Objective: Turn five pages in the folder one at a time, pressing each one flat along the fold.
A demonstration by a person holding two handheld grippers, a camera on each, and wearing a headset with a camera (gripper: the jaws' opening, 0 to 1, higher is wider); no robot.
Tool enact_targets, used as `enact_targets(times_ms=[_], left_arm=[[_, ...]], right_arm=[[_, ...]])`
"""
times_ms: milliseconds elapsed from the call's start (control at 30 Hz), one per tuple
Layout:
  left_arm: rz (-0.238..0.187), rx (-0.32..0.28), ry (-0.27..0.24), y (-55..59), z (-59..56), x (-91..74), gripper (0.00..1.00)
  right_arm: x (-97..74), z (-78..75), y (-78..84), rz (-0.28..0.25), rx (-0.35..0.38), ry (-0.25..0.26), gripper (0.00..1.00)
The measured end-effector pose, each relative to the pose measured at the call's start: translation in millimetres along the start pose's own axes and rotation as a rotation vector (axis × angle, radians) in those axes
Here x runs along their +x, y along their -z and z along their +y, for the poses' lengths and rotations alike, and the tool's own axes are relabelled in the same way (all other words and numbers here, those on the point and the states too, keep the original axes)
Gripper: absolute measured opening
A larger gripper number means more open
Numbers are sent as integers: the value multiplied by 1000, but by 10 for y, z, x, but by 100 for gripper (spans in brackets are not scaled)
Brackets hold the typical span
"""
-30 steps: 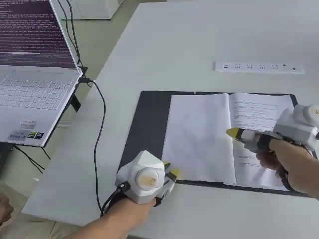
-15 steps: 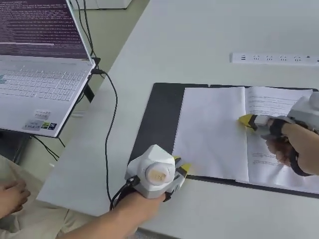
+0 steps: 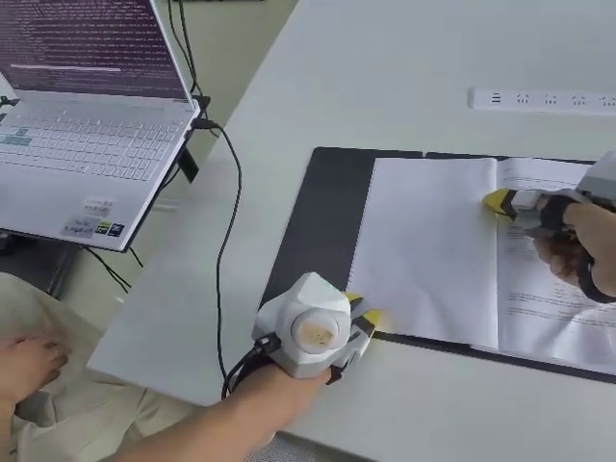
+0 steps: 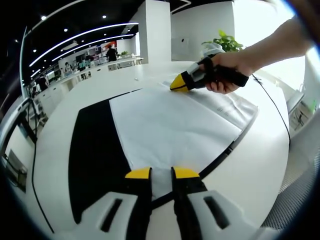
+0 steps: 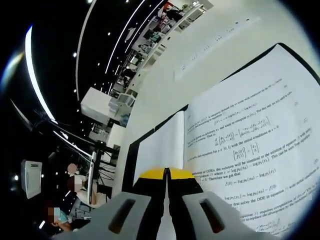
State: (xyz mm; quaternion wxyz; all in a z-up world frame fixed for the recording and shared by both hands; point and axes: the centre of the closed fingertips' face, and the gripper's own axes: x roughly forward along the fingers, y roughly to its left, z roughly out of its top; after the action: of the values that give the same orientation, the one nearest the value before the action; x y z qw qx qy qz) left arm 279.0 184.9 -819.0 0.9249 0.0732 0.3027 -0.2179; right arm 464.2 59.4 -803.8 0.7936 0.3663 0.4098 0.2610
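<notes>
The black folder point(image 3: 322, 221) lies open on the white table. A blank white page point(image 3: 428, 250) lies flat on its left half, and a printed page point(image 3: 549, 298) lies to the right of the fold. My right gripper point(image 3: 496, 202) is shut, its yellow tips resting on the fold in the far half of the folder; the right gripper view has the shut tips point(image 5: 166, 174) over the crease, beside the printed page point(image 5: 240, 145). My left gripper point(image 3: 366, 316) rests at the near edge of the blank page point(image 4: 165, 125); its tips point(image 4: 161, 174) stand a narrow gap apart with nothing between them.
An open laptop point(image 3: 87, 144) stands at the left, and a black cable point(image 3: 226, 241) runs from it down to my left hand. A white power strip point(image 3: 549, 99) lies beyond the folder. Another person's hand point(image 3: 24, 361) rests at the lower left.
My right gripper has slid along the fold toward the folder's far edge. The left gripper has stayed at the page's near edge. The head camera has shifted left.
</notes>
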Motion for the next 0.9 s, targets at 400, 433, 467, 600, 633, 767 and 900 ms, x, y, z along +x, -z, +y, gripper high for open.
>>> enact_targets(times_ms=[400, 433, 467, 600, 633, 767, 900], left_arm=[[2, 2, 1, 0, -2, 3, 14], [3, 3, 0, -1, -2, 3, 14], [2, 0, 0, -1, -3, 3, 14], [1, -1, -1, -3, -4, 2, 14], [1, 0, -1, -4, -4, 2, 14], [2, 1, 0, 3, 2, 14, 14], [2, 3, 0, 5, 2, 19, 14]], right_arm=[[112, -37, -138, -30, 45, 2, 0], [121, -37, -150, -34, 50, 1, 0], [134, -34, -168, -39, 54, 2, 0], [194, -36, -244, -59, 63, 11, 0], [204, -32, -260, -65, 65, 13, 0], [258, -47, -370, -93, 71, 22, 0], [305, -73, -451, -105, 78, 28, 0]])
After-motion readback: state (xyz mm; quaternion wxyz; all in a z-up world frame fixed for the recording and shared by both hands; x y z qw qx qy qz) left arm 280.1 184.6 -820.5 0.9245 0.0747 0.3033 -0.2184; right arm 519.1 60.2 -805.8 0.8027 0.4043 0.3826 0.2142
